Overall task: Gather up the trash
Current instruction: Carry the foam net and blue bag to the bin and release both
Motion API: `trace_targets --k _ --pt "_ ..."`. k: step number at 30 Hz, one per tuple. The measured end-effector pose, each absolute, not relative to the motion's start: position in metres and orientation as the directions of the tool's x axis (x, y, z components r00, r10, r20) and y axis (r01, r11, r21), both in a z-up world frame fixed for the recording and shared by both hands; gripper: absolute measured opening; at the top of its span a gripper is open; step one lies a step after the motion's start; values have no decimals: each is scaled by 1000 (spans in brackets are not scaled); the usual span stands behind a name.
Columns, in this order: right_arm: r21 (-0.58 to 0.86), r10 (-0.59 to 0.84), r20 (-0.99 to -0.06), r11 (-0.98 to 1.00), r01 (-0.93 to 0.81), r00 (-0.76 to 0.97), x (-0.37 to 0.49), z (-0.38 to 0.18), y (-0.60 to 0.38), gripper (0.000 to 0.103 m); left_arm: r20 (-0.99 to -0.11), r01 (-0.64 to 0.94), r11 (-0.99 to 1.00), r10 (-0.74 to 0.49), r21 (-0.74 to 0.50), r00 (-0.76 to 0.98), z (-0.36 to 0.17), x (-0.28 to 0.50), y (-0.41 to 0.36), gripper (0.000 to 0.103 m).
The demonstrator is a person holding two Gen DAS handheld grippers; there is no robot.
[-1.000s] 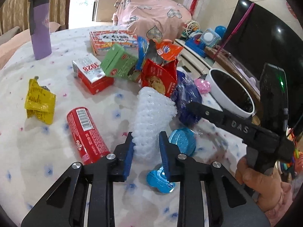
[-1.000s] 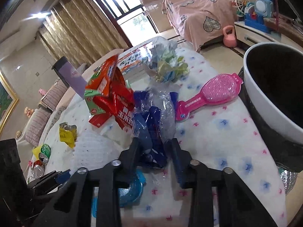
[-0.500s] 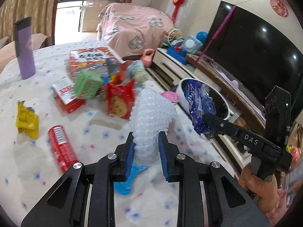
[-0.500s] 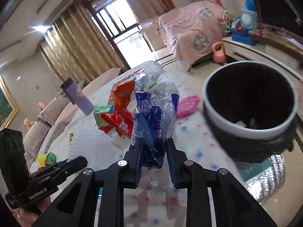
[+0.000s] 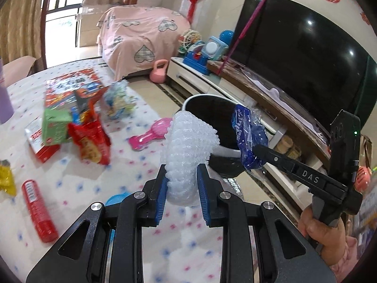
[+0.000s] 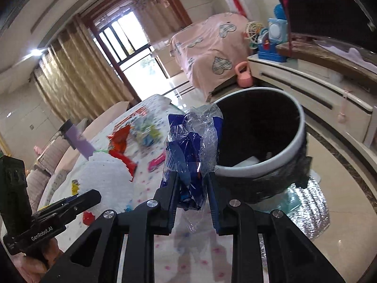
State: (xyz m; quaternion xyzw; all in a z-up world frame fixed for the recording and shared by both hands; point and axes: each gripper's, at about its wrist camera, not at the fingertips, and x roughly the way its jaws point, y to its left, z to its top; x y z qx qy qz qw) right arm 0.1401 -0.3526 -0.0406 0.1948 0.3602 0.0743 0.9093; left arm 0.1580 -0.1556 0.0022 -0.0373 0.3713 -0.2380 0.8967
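My left gripper [image 5: 181, 184] is shut on a roll of white bubble wrap [image 5: 188, 151], held up over the table's right edge. My right gripper [image 6: 190, 184] is shut on a crumpled blue and clear plastic wrapper [image 6: 192, 151]; from the left wrist view that wrapper [image 5: 247, 136] hangs at the rim of the trash bin [image 5: 202, 99]. The bin [image 6: 282, 155] is round, white-rimmed and dark inside, standing on the floor beside the table, with some white scrap at its bottom. The bubble wrap [image 6: 103, 176] shows left of the wrapper in the right wrist view.
On the flowered tablecloth [image 5: 77, 188] lie a red tube [image 5: 38, 210], a red snack bag [image 5: 92, 141], a green carton [image 5: 55, 127], a pink brush [image 5: 150, 134], a yellow wrapper [image 5: 7, 179] and a printed box [image 5: 70, 87]. A TV [image 5: 299, 56] on a cabinet stands behind the bin.
Both grippers have lifted off the table and swung right toward the bin, each carrying its piece. The blue wrapper now hangs at the bin's rim.
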Motion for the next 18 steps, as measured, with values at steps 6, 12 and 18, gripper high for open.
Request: trace_targets --k 6,12,18 --pt "398 246 -626 917 32 740 146 -38 -371 24 -643 432 871 -473 -236 602 8 173 -180 23" --pt "378 217 -631 924 50 745 154 -36 -384 24 -647 457 862 -480 -220 593 11 192 -204 23" --pt "353 191 -641 933 65 744 168 -36 -397 24 -657 467 859 -478 -210 583 9 210 -224 23"
